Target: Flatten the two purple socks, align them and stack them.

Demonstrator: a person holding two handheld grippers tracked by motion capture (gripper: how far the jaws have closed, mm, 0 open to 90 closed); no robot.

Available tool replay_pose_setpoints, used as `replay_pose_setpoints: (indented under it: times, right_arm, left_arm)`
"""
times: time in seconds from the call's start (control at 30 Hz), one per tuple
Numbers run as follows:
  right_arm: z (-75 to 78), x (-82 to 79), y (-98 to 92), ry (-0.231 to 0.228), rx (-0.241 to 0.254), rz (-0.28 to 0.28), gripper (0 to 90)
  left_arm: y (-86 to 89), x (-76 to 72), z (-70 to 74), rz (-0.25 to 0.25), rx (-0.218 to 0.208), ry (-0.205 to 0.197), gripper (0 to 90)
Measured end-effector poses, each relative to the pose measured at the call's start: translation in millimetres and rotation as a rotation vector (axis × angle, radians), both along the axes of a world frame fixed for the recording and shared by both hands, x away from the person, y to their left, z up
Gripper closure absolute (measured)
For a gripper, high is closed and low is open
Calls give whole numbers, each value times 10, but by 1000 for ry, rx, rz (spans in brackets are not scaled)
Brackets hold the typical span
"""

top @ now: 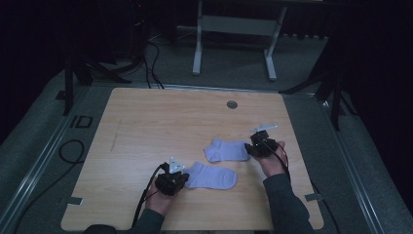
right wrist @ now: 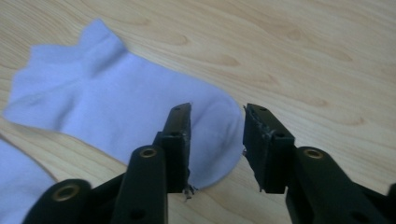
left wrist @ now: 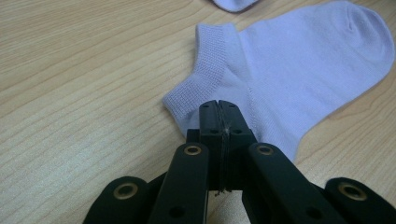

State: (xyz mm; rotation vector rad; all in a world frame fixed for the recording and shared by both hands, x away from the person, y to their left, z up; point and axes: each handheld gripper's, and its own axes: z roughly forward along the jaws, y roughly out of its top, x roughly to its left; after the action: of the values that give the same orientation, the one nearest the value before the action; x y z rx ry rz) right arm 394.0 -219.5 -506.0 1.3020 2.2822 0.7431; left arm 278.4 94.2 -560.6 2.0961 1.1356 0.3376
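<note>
In the left gripper view, the closed jaws of the left tool [left wrist: 218, 108] cover the heel edge of the near sock [left wrist: 289, 70], so whether fabric is pinched between them cannot be told. The far sock [left wrist: 232, 3] is cut off by the top edge. In the right gripper view, the right tool [right wrist: 217, 122] hides part of that sock's toe [right wrist: 212, 140]; the near sock [right wrist: 18, 186] is cropped at the lower left corner. In the high view, the person's forearms are cut off by the bottom edge.
</note>
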Motion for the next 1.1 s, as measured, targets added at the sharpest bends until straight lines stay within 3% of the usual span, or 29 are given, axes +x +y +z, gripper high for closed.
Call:
replay_pose_setpoints:
  times: [0.03,0.07,0.17,0.37,0.77,0.93,1.1]
  right_arm:
    - [6,2,5,-5,5,11,597]
    - [10,-5,55,-12,21,71,573]
    - [-30,-7,148,-20,-4,138,556]
    - [-106,-5,355,-21,-18,239,539]
    - [-228,26,734,7,-73,353,507]
    - [-271,25,858,6,-118,396,504]
    - [-348,61,929,19,-139,416,499]
  left_arm:
    - [1,1,0,-1,-1,0,891]
    - [0,1,0,-1,0,0,891]
    - [0,2,0,-1,0,0,891]
    - [0,2,0,-2,0,0,891]
    - [0,2,1,-3,0,1,888]
    - [1,3,1,-3,-1,2,888]
    - [-1,4,0,-3,-1,1,888]
